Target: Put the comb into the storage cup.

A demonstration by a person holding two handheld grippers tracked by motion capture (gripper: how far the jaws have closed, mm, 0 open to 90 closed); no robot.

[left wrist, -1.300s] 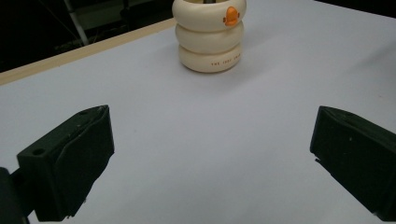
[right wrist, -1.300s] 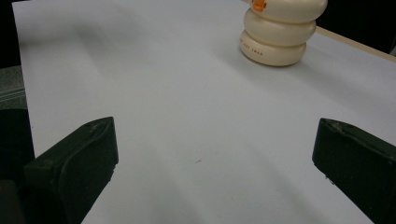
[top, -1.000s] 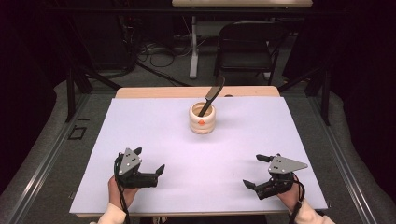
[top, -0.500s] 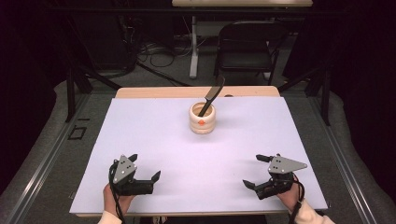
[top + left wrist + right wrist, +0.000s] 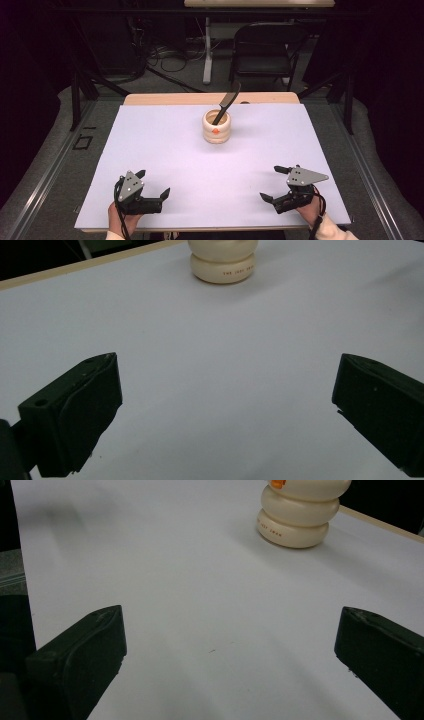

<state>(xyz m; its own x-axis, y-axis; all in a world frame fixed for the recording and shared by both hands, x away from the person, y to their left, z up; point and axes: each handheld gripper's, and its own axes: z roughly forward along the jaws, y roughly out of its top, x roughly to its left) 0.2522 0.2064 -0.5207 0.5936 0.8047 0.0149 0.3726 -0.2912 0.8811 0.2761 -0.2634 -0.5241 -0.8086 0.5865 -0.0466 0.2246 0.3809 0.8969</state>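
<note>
A cream ribbed holder with an orange mark stands at the far middle of the white table; a black comb leans out of it toward the upper right. The holder's base appears far ahead in the left gripper view and in the right gripper view. My left gripper rests open near the front left edge, nothing between its jaws. My right gripper lies open near the front right edge, also holding nothing.
A tan wooden strip runs along the table's far edge. Behind it stand a dark folding chair and cables on the floor. Grey floor borders both sides of the table.
My left gripper has drawn back toward the front edge and slightly left. The right gripper has stayed in place.
</note>
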